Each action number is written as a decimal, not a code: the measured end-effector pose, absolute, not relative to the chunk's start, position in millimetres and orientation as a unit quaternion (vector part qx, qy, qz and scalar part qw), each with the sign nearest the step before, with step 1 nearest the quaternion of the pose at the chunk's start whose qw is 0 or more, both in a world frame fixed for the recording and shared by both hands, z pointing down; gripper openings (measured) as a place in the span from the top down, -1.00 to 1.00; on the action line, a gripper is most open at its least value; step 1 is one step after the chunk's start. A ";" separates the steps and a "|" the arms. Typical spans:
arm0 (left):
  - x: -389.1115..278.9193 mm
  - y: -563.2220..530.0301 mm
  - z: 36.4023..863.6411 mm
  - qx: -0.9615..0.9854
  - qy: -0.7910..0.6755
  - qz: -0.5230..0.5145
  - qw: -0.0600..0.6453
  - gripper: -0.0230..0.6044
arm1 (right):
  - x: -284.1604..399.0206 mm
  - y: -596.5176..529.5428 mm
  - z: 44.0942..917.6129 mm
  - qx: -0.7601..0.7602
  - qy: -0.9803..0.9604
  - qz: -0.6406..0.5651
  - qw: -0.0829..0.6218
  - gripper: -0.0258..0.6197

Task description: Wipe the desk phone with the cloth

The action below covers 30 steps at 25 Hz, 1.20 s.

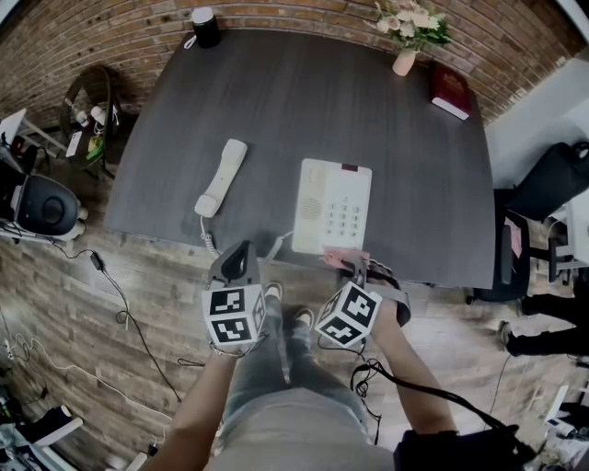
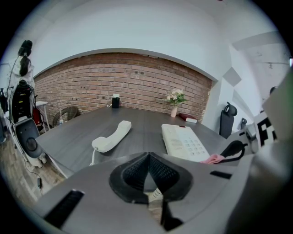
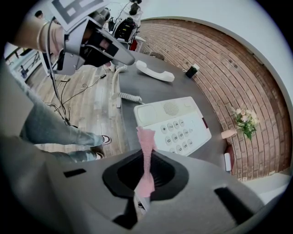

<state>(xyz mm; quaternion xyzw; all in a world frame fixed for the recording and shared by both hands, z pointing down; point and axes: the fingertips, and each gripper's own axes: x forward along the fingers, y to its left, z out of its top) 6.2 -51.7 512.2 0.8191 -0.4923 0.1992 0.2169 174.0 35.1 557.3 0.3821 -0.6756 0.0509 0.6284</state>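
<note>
A cream desk phone base [image 1: 333, 206] [image 2: 184, 142] [image 3: 173, 124] lies near the dark table's front edge, keypad up. Its handset [image 1: 221, 178] [image 2: 111, 136] [image 3: 155, 71] rests off the base to the left, joined by a coiled cord [image 3: 124, 96]. My right gripper [image 1: 352, 268] [image 3: 146, 161] is shut on a pink cloth [image 3: 146, 145] [image 1: 342, 258] [image 2: 213, 159], held just at the phone's near edge. My left gripper [image 1: 237, 262] [image 2: 148, 172] is shut and empty, hovering off the table's front edge below the handset.
At the table's [image 1: 304, 110] far side stand a black speaker [image 1: 205, 26], a vase of flowers [image 1: 406, 37] and a red book [image 1: 451, 89]. A black office chair [image 1: 511, 253] is at the right. Cables [image 1: 120, 304] lie on the wooden floor at left.
</note>
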 end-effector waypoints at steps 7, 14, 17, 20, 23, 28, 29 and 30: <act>8.9 -48.7 512.1 0.821 -0.489 0.198 0.220 0.91 | 168.4 43.1 554.9 0.378 -0.685 0.068 0.619 0.86; 14.8 -55.1 497.2 0.828 -0.483 0.194 0.207 0.91 | 159.8 40.8 534.0 0.402 -0.712 0.109 0.565 0.86; 19.1 -59.2 486.6 0.833 -0.480 0.191 0.199 0.91 | 162.0 33.7 519.2 0.429 -0.719 0.117 0.535 0.86; 25.1 -65.8 471.9 0.840 -0.475 0.184 0.186 0.91 | 169.5 22.4 499.7 0.471 -0.721 0.124 0.493 0.86; 33.6 -74.0 451.9 0.850 -0.468 0.175 0.169 0.91 | 182.4 9.2 474.6 0.524 -0.718 0.130 0.440 0.86; 51.9 -92.7 407.5 0.869 -0.454 0.146 0.136 0.91 | 210.8 -8.5 426.4 0.611 -0.703 0.127 0.342 0.87; 55.7 -96.0 398.0 0.872 -0.451 0.139 0.130 0.91 | 217.2 -10.3 417.2 0.627 -0.698 0.125 0.323 0.86; 59.7 -99.3 388.7 0.875 -0.449 0.131 0.126 0.91 | 223.8 -12.1 408.2 0.642 -0.693 0.121 0.304 0.86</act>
